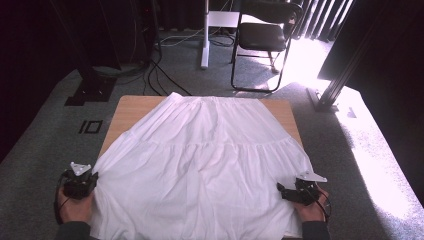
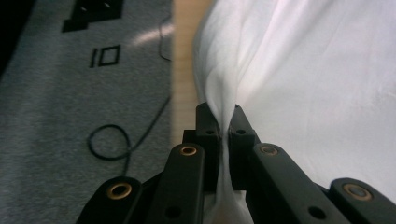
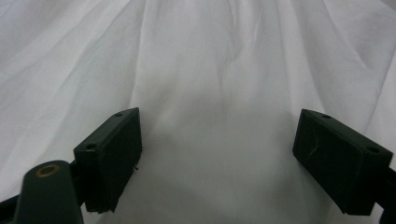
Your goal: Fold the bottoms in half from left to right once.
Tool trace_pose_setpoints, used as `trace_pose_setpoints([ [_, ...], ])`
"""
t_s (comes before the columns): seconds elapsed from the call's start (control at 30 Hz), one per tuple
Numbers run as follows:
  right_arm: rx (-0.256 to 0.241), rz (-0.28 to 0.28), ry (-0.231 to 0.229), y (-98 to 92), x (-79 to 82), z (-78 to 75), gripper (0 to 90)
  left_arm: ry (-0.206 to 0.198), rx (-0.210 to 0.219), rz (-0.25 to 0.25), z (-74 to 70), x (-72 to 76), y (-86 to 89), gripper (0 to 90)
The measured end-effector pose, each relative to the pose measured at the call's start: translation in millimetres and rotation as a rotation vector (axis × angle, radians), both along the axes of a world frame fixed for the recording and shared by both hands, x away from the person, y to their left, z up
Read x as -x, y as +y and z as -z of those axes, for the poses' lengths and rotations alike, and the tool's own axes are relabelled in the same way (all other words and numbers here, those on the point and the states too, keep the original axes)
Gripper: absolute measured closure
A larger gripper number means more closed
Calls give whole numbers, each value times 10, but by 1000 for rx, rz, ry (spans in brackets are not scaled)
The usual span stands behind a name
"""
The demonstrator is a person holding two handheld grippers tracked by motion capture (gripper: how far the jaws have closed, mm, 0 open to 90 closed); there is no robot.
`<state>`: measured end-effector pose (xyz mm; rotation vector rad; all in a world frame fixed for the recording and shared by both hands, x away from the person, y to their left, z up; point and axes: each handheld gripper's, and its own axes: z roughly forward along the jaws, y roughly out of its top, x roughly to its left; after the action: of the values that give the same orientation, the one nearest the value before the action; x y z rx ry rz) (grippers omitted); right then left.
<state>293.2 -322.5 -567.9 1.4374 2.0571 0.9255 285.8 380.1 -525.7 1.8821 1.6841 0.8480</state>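
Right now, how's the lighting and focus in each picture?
High view: sunlight glares on the carpet at right, the back is dark. Left gripper view: the skirt is overexposed, the jaws blurry. Right gripper view: even, soft light, with mild blur.

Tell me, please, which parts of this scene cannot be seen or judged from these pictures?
- High view: the near hem of the white skirt is cut off by the bottom edge.
- High view: most of the table is covered by the skirt.
- Left gripper view: the left gripper hides the pinched cloth edge between its shut jaws.
- Right gripper view: the right gripper is open; its jaws may or may not touch the cloth.
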Motion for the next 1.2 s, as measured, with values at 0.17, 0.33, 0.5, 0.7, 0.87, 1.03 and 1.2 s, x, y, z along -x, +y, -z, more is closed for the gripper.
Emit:
trace_pose_setpoints([
  [0.17, -3, 1, -4, -17, 6, -2, 190, -37, -3, -54, -123, 53, 203, 881],
  [0.33, -6, 1, -11, -49, 29, -4, 224, -74, -17, -127, -216, 130, 360, 881],
  [0.5, -6, 3, -11, -44, 31, -4, 224, -109, -47, -149, -422, 176, 400, 881],
  [0.7, -6, -1, -11, -28, 35, -4, 224, -208, -8, 23, -881, 249, -13, 881],
  [0.87, -5, -3, -11, -26, 35, -3, 224, -259, 35, 190, -1160, 244, -420, 881],
  [1.03, -5, -3, -11, -26, 35, -3, 224, -254, 107, 454, -1293, 85, -1131, 880],
  [1.2, -5, -3, -11, -26, 35, -3, 224, -227, 171, 630, -1258, -103, -1732, 880],
])
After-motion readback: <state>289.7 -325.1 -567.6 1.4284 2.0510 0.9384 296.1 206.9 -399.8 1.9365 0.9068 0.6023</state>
